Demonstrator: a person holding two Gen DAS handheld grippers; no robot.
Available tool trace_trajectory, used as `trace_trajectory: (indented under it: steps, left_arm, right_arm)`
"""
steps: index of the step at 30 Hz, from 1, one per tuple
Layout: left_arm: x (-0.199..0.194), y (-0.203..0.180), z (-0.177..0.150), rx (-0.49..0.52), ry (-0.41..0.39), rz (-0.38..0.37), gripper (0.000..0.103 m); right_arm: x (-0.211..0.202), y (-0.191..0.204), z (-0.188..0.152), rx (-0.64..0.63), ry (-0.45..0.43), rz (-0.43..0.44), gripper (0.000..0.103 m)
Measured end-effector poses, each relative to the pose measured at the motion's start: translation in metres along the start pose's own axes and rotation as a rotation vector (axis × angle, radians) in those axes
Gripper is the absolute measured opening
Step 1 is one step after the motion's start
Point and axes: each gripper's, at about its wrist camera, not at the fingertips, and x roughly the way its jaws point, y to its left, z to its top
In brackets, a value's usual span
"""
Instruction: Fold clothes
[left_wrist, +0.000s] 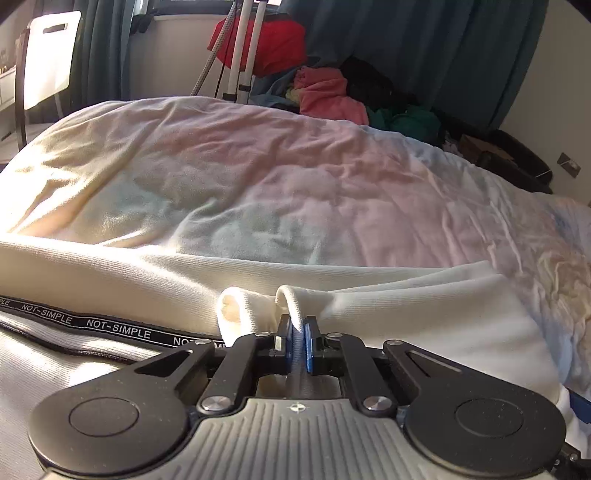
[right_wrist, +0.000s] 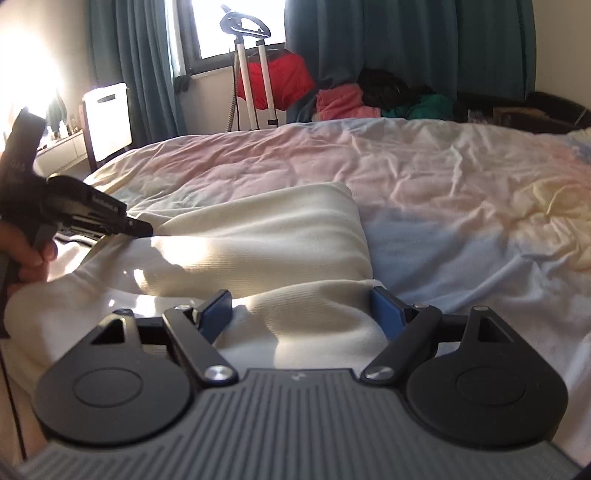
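One cream ribbed garment (left_wrist: 147, 273) lies bunched: left jaws pinch it, right jaws wide.

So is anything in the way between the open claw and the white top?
No, nothing visible is in the way. The right claw is open with the white top already lying between its fingers. The left claw is shut on a fold of that top, on the bed.

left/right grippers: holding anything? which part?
Left gripper pinches a fold at the white garment's edge. Right gripper is open over it, holding nothing.
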Motion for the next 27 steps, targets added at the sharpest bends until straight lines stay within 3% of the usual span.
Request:
trace_trajectory:
  steps: [8,11,14,18,24,27]
  left_arm:
    - [-0.048,-0.004,-0.015,-0.067,-0.012,0.031,0.027]
    - [-0.082,-0.007,-0.025,-0.114,-0.044,0.04,0.042]
    - [-0.117,-0.024,-0.036,-0.031,-0.076,0.131,0.049]
    - [-0.155,-0.032,-0.06,-0.014,-0.089,0.2,0.065]
    - [-0.206,0.007,-0.086,-0.233,-0.066,0.212,0.078]
    - [-0.221,0.047,-0.094,-0.449,-0.025,0.148,0.087]
  right_arm:
    - [0.001,-0.005,0.005,0.031,0.018,-0.004,0.084]
    - [-0.006,-0.006,0.007,0.043,0.007,0.0,0.081]
    - [-0.017,-0.006,0.009,0.033,-0.007,0.011,0.081]
    - [-0.04,-0.007,0.014,0.024,-0.041,0.022,0.081]
    - [-0.062,-0.008,0.014,0.045,-0.064,0.044,0.081]
    - [-0.069,-0.008,0.013,0.044,-0.071,0.047,0.081]
